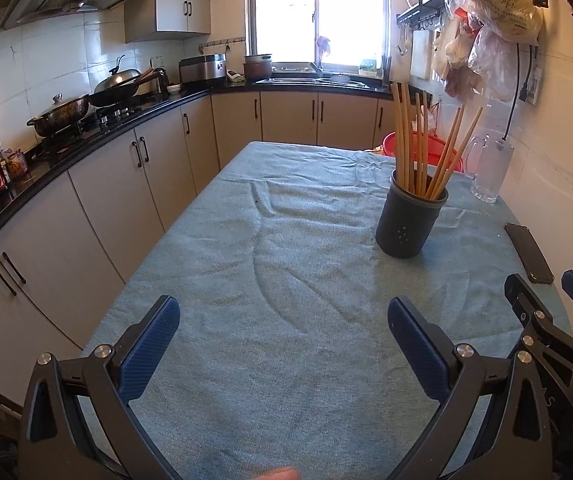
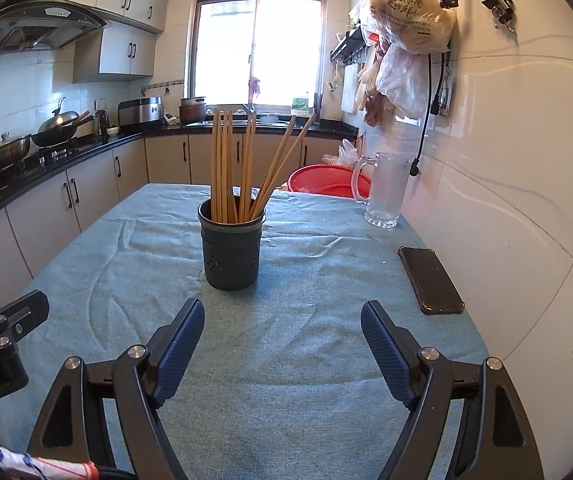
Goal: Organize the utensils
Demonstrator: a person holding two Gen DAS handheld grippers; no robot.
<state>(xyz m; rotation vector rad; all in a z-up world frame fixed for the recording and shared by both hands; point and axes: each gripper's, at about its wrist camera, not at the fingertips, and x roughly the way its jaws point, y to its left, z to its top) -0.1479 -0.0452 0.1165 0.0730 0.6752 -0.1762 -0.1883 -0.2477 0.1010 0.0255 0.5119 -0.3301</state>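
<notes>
A dark perforated utensil holder stands upright on the blue-green tablecloth. Several wooden chopsticks stand in it. My left gripper is open and empty, low over the cloth, to the near left of the holder. My right gripper is open and empty, just in front of the holder. The right gripper also shows at the right edge of the left wrist view. No loose utensil lies on the cloth.
A black phone lies near the right wall. A glass mug and a red basket are at the far right of the table. Kitchen counter with pots runs along the left.
</notes>
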